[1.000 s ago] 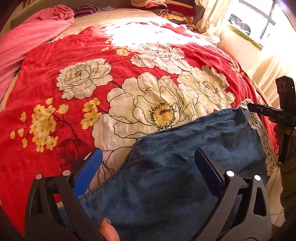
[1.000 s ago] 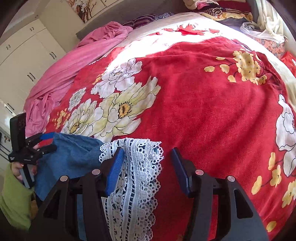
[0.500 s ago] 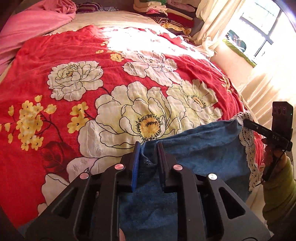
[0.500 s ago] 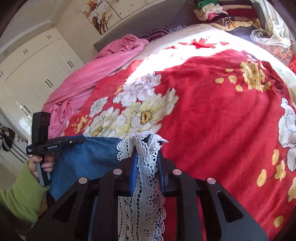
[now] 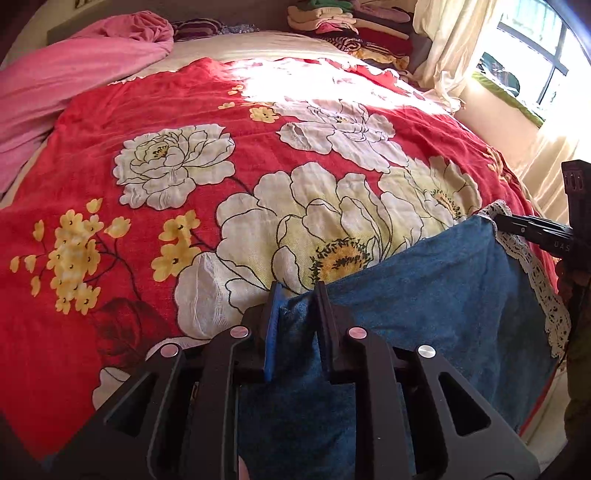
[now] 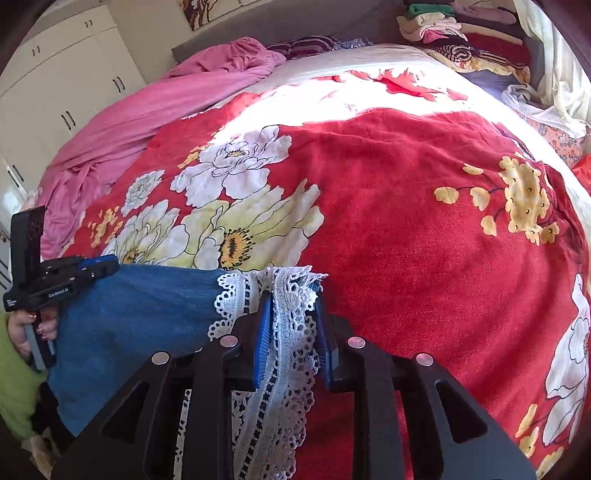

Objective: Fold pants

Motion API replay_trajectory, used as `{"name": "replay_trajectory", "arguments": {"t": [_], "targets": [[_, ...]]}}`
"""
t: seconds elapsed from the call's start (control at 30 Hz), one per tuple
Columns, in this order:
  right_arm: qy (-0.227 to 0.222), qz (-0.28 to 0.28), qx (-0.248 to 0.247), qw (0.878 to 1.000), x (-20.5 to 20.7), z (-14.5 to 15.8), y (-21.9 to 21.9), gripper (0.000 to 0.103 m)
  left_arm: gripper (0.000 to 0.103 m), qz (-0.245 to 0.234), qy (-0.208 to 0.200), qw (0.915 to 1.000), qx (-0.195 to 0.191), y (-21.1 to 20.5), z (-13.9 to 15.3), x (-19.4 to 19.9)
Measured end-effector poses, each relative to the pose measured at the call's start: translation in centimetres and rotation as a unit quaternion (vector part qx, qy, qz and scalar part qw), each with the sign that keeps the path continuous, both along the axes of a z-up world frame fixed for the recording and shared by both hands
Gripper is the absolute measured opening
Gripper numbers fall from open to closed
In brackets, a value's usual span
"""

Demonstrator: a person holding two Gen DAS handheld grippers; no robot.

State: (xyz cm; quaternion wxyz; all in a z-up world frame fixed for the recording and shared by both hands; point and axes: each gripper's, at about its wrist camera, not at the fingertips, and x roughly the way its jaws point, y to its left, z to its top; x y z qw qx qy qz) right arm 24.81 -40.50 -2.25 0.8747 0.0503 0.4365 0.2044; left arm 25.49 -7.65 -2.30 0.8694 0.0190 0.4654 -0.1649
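Leftmost, a pink sheet [image 5: 55, 85] lies bunched along the far edge of the bed, touching the red floral blanket [image 5: 155, 122] that covers most of the mattress. Toward the near edge of that blanket, the left gripper [image 5: 298, 295] has its two fingers drawn narrow, pinching a fold of the blue denim pants [image 5: 436, 295] at their upper edge. From that pinch the denim stretches taut to the right, lifted off the blanket, with the big white and yellow flowers showing just behind it. At the other end of the stretched edge the pants carry a white lace trim [image 5: 535, 273], and there the right gripper [image 6: 291, 295] is closed on that lace; its own camera shows the trim squeezed between the blue pads and hanging down between the fingers. In that same view the denim runs off to the left toward the other gripper, held in a hand with a green sleeve [image 6: 14, 387]. Far back, beyond the blanket, a stack of folded clothes [image 5: 351, 26] sits near the cream curtain [image 5: 443, 48], and a window [image 5: 535, 66] stands at the far right.
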Motion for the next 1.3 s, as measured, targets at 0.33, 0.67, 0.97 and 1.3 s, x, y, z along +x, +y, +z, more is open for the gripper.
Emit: {"name": "replay_trajectory", "arguments": {"t": [0.33,0.67,0.97,1.3], "targets": [[-0.051,-0.050,0.020,0.997,-5.4,4.8,-2.5,0.055,0.056,0.014,-0.022,0.9994,-0.023,1.7,3.1,-4.1],[-0.046,-0.062,0.055,0.995,-14.0,4.9,-3.2,0.060,0.069,0.050,-0.051,0.9949,-0.072,4.4,5.1,-12.9],[0.000,-0.055,0.075,0.996,-17.2,2.2,-2.6,0.060,0.069,0.162,-0.070,0.9826,-0.058,11.5,5.0,-21.7],[0.030,-0.060,0.106,0.992,-16.3,-0.5,-2.5,0.055,0.076,0.265,-0.046,0.9588,-0.092,18.4,4.6,-23.6]]}}
